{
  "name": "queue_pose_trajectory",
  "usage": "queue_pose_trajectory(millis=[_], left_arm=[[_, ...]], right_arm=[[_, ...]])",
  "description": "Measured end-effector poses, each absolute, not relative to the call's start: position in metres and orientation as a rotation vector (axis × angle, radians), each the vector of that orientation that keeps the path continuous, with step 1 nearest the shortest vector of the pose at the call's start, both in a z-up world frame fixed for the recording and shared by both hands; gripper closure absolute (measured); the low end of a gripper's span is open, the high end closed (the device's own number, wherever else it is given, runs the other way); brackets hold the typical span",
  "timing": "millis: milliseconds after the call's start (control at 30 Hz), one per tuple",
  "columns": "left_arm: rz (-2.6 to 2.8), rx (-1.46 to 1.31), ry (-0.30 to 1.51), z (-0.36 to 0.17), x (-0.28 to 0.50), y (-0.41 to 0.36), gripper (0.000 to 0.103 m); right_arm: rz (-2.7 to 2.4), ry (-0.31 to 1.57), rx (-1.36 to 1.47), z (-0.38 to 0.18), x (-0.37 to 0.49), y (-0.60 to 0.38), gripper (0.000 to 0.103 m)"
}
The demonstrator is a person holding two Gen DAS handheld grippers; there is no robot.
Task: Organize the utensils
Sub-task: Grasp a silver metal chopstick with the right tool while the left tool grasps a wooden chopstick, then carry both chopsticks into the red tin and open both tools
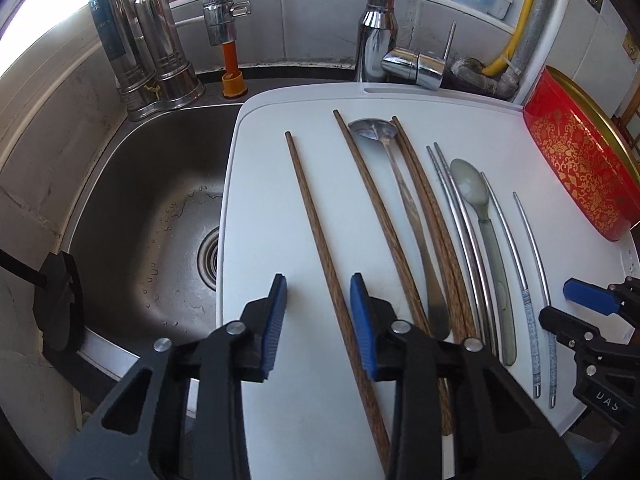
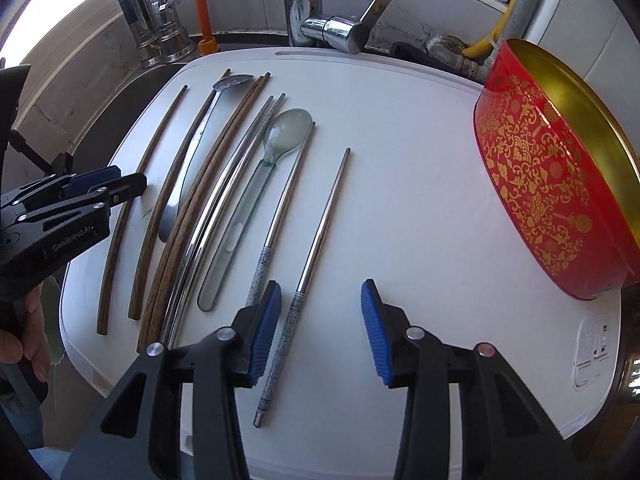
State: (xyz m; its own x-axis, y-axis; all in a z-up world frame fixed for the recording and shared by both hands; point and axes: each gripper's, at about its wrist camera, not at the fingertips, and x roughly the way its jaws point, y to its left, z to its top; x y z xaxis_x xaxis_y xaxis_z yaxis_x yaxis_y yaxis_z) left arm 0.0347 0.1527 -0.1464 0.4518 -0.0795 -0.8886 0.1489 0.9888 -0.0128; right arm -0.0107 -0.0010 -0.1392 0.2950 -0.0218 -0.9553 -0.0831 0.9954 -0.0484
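Observation:
Utensils lie side by side on a white board (image 1: 276, 360) (image 2: 400, 208): several brown wooden chopsticks (image 1: 320, 248) (image 2: 120, 224), a steel spoon (image 1: 404, 200) (image 2: 192, 148), several steel chopsticks (image 1: 536, 264) (image 2: 316, 236) and a translucent grey spoon (image 1: 488, 232) (image 2: 256, 184). My left gripper (image 1: 319, 324) (image 2: 112, 184) is open and empty, its jaws either side of the leftmost wooden chopstick. My right gripper (image 2: 320, 332) (image 1: 560, 304) is open and empty over the handle of the rightmost steel chopstick.
A red tin with gold pattern (image 1: 580, 168) (image 2: 556, 168) stands open on the board's right edge. A steel sink (image 1: 148, 216) lies left of the board. A tap (image 1: 384, 36) (image 2: 320, 20) and steel dispensers (image 1: 156, 52) stand behind.

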Motion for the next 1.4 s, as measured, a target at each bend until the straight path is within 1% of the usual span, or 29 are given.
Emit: queue_pose_trajectory(millis=[33, 100, 267, 367, 500, 600, 667, 733, 833, 933, 1000, 1233, 1400], left_arm=[[-0.132, 0.055, 1.097, -0.146, 0.035, 0.154, 0.094], [-0.126, 0.024, 1.103, -0.146, 0.037, 0.157, 0.097], [-0.129, 0.031, 1.108, -0.145, 0.040, 0.156, 0.097], [-0.147, -0.011, 1.131, -0.142, 0.039, 0.160, 0.097], [-0.193, -0.013, 1.067, -0.115, 0.031, 0.161, 0.097], [-0.260, -0.006, 1.026, -0.093, 0.028, 0.154, 0.097], [-0.313, 0.017, 0.981, -0.074, 0.025, 0.141, 0.097], [-0.366, 0.035, 0.935, -0.055, 0.023, 0.126, 0.097], [-0.428, 0.034, 0.875, -0.027, 0.022, 0.098, 0.097], [-0.462, 0.034, 0.812, -0.002, 0.018, 0.069, 0.097], [-0.466, 0.040, 0.781, 0.009, 0.014, 0.048, 0.097], [-0.462, 0.034, 0.782, 0.026, 0.008, -0.032, 0.097], [-0.440, -0.011, 0.843, 0.035, 0.019, -0.074, 0.097]], right_arm=[[0.023, 1.276, -0.083, -0.138, -0.012, -0.004, 0.097], [0.009, 1.283, -0.040, -0.136, -0.014, -0.012, 0.097], [-0.018, 1.279, -0.034, -0.134, -0.013, -0.009, 0.098], [-0.039, 1.271, -0.005, -0.130, -0.014, -0.012, 0.098], [-0.050, 1.163, -0.005, -0.101, -0.019, -0.013, 0.097], [-0.045, 1.119, 0.002, -0.087, -0.020, -0.011, 0.097], [-0.034, 1.062, 0.025, -0.067, -0.024, -0.015, 0.097], [-0.044, 0.955, 0.045, -0.034, -0.030, -0.027, 0.097], [-0.089, 0.813, 0.073, 0.015, -0.040, -0.060, 0.097], [-0.127, 0.717, 0.102, 0.043, -0.049, -0.100, 0.097], [-0.132, 0.677, 0.109, 0.052, -0.056, -0.124, 0.097], [-0.113, 0.670, 0.143, 0.056, -0.065, -0.201, 0.097], [-0.055, 0.687, 0.180, 0.056, -0.055, -0.242, 0.097]])
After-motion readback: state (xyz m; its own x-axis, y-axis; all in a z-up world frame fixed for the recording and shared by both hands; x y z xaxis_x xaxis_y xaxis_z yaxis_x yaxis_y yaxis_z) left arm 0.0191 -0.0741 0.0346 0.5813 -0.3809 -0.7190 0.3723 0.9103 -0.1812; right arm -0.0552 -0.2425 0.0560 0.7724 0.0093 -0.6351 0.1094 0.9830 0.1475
